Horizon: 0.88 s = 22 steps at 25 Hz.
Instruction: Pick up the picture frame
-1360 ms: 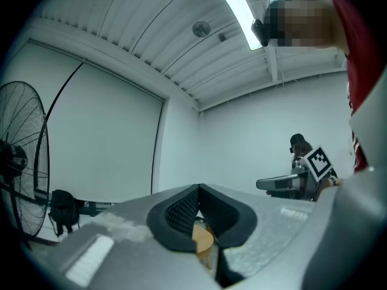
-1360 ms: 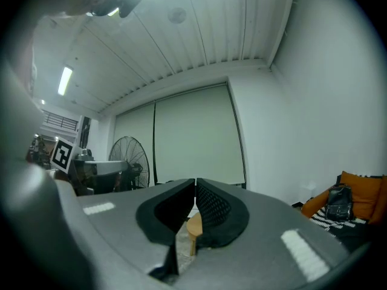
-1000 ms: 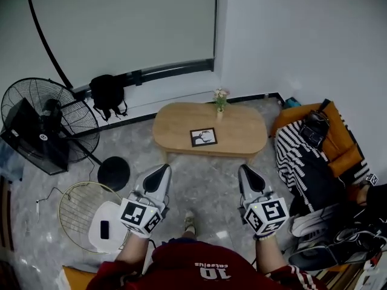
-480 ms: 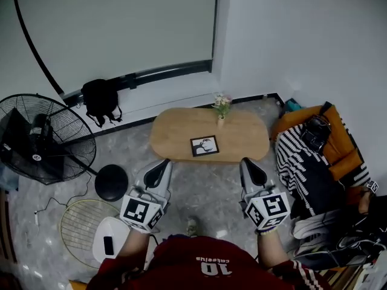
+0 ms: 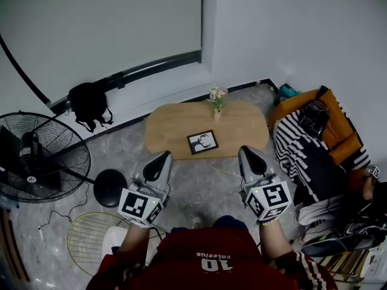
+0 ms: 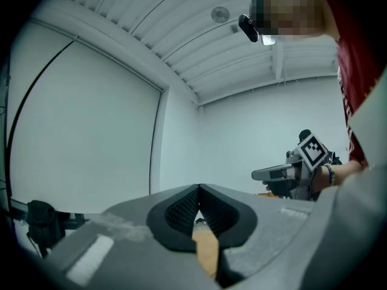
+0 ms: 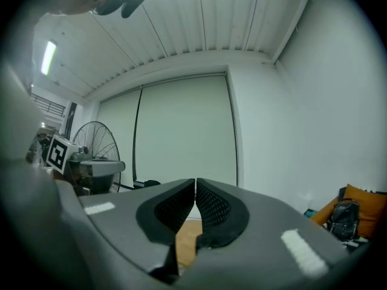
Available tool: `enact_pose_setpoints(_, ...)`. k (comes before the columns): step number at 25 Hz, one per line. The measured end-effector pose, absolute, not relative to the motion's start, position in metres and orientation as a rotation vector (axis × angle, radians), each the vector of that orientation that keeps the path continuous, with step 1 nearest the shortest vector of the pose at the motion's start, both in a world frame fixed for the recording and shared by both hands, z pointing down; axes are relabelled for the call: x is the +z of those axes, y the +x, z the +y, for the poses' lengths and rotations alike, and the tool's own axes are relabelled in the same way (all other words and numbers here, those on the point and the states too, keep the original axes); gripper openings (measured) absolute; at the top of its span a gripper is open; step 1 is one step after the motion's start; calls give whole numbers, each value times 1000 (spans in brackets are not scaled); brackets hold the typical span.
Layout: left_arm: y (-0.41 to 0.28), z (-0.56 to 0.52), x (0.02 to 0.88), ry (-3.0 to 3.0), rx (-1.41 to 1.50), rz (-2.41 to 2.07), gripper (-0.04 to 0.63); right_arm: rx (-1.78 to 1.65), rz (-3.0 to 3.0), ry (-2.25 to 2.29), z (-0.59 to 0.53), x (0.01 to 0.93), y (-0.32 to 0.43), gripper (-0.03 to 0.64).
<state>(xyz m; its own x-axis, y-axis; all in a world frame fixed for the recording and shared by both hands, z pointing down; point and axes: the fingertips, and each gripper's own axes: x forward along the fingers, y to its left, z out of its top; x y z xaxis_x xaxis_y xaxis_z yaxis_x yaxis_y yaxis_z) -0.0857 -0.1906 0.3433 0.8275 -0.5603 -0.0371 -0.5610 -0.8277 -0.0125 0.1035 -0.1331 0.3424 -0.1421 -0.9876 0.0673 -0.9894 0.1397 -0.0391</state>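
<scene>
The picture frame (image 5: 202,142), dark-edged with a pale picture, lies flat near the front edge of the low oval wooden table (image 5: 242,128). My left gripper (image 5: 161,159) hovers over the floor in front of the table's left part, jaws shut and empty. My right gripper (image 5: 248,156) is level with it at the table's right part, also shut with nothing held. Both point toward the table, the frame lying between and just beyond their tips. In the left gripper view the shut jaws (image 6: 198,189) show a strip of table behind; the right gripper view (image 7: 195,182) shows the same.
A small vase of flowers (image 5: 216,98) stands at the table's back edge. A black standing fan (image 5: 36,162) and its round base (image 5: 110,187) are at the left, a wire grille (image 5: 97,240) on the floor. An orange chair with striped cloth and a bag (image 5: 314,138) sits right. A backpack (image 5: 89,104) leans at the wall.
Both grippers and the head have moved forward toward the table; the table and frame now sit closer to the gripper tips. The jaws stay shut.
</scene>
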Motion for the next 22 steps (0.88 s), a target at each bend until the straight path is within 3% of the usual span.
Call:
enact_pose_setpoints(14,-73,-226,371,-3041,55,864,20,209,-2357,2027,-166,362,114,-5)
enact_pose_setpoints(20,-65,-235,368,-3017,43,836,84,205,-2385,2008,-182,360,116,-5)
enact_pose_setpoints(22,-59,-234,368,-2996,24,813,134,191,-2390,2009,-183,359,120,-5)
